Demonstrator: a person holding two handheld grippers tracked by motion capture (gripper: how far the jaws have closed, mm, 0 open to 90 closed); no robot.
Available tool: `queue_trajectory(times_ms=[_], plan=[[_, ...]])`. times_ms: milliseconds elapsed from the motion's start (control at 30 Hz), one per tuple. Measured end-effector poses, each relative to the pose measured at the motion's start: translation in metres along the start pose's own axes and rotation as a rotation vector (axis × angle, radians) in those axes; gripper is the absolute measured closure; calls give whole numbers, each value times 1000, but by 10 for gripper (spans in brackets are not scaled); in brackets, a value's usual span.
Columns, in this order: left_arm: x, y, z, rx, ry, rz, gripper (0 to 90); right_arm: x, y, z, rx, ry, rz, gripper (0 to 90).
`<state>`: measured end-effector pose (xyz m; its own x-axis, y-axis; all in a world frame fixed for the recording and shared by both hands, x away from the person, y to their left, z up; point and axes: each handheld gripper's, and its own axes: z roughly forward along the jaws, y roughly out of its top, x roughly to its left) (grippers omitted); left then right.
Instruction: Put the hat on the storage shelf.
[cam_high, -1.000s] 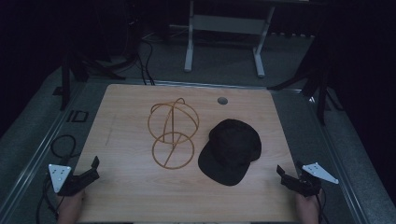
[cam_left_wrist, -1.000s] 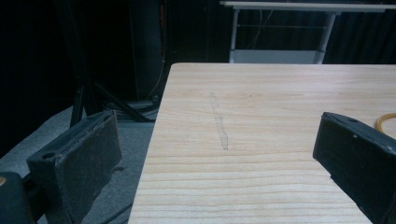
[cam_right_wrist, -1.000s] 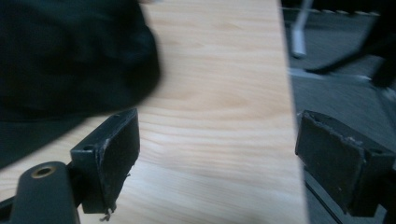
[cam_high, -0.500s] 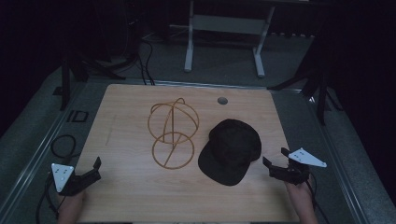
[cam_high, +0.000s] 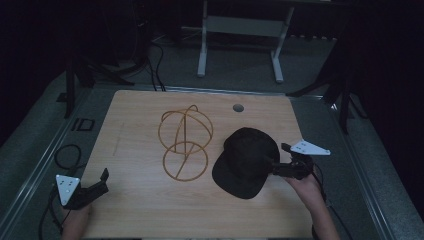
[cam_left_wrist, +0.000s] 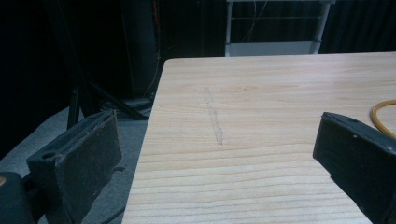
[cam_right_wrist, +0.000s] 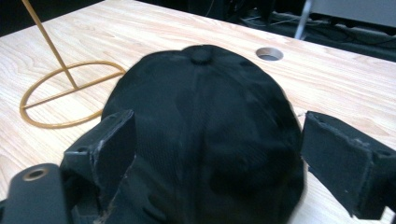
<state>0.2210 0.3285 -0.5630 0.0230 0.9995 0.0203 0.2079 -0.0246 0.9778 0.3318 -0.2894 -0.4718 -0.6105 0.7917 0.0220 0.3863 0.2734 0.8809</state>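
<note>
My right gripper (cam_high: 272, 167) is spread wide, released, straddling the back of the black cap (cam_high: 245, 161) at the right of the counter (cam_high: 140, 210), beside the wire stand (cam_high: 185, 142). I'd ease in lower and pinch the rear fabric squarely. My left gripper (cam_high: 100, 184) rests released, near-left.

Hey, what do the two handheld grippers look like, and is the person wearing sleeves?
Both are black. The left gripper and right gripper each carry a grey three-cornered plate on top, marked with small dots. Each has two blocky black jaws with scuffed, worn-looking pads. A dark cable trails from each. No sleeves show; the forearms look bare.
</note>
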Motion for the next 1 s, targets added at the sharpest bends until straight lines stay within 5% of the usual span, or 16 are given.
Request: queue_trajectory(times_ms=[300, 433, 500, 600, 1000], plan=[[1, 0, 0, -2, -9, -5, 15, 1, 2, 32, 78, 91, 13, 105], [0, 0, 0, 0, -8, -3, 15, 5, -2, 40, 141, 124, -38, 112], [0, 0, 0, 0, -8, -1, 15, 12, -6, 46, 185, 172, -116, 250], [0, 0, -1, 0, -8, 0, 15, 22, -9, 48, 206, 163, -199, 387], [0, 0, -1, 5, -9, 3, 15, 17, -8, 35, 172, 256, -203, 689]])
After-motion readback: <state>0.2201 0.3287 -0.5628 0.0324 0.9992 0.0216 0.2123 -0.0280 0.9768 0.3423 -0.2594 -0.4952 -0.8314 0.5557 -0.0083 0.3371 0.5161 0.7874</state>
